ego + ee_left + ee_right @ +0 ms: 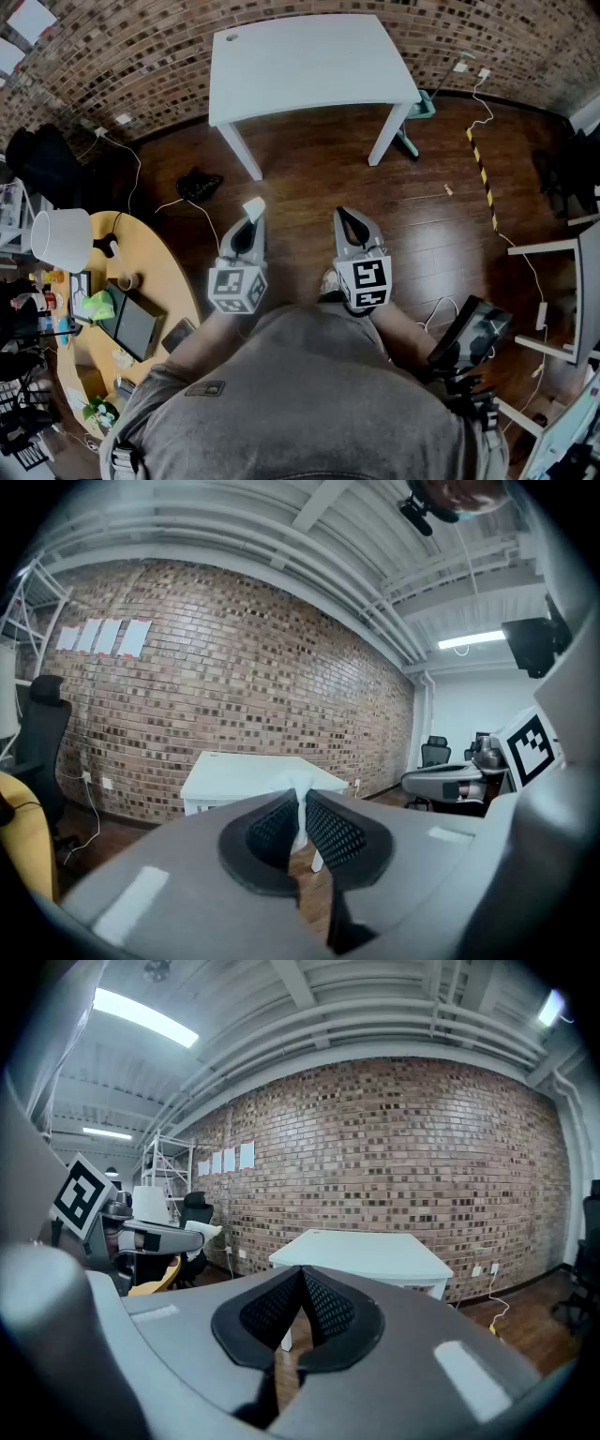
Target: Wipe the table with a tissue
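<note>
A white table (309,61) stands against the brick wall ahead, its top bare; it also shows in the left gripper view as the white table (244,775) and in the right gripper view as the white table (366,1251). My left gripper (251,214) is shut on a white tissue (253,206), which pokes out between the jaws as a white strip (300,799). My right gripper (349,217) is shut with nothing in it; its jaws meet at the tip (302,1274). Both grippers hang side by side over the wooden floor, well short of the table.
A round yellow table (141,281) with a lamp (61,239), a laptop and clutter sits at my left. Cables and a black object (199,184) lie on the floor. White furniture (562,291) and a dark device (469,333) stand at my right. Office chairs are in the background.
</note>
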A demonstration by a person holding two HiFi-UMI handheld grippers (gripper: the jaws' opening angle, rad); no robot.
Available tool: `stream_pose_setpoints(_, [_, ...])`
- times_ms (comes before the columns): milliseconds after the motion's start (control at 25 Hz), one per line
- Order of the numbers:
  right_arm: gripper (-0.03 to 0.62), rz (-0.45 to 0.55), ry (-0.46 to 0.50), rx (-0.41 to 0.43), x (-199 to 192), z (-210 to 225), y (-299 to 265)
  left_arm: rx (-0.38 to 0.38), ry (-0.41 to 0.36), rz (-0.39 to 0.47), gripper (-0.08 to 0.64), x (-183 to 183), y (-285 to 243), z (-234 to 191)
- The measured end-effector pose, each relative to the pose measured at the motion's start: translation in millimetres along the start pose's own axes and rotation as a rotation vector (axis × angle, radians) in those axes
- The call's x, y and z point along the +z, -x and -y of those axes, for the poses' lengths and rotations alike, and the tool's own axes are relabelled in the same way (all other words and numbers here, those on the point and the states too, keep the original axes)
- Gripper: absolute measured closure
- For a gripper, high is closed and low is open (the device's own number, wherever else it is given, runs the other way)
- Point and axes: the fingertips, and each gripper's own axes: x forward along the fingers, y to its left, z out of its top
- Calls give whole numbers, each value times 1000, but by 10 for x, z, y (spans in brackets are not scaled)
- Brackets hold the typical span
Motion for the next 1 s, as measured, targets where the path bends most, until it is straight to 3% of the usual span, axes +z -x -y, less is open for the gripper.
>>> stream_pose_setpoints(440, [578,5,-15,21,88,886,-233,30,-24,-15,539,150,-768,411])
stream_pose_setpoints(1000, [578,2,11,-6,324,1313,-1206,22,18,21,538,334,-1776,-51])
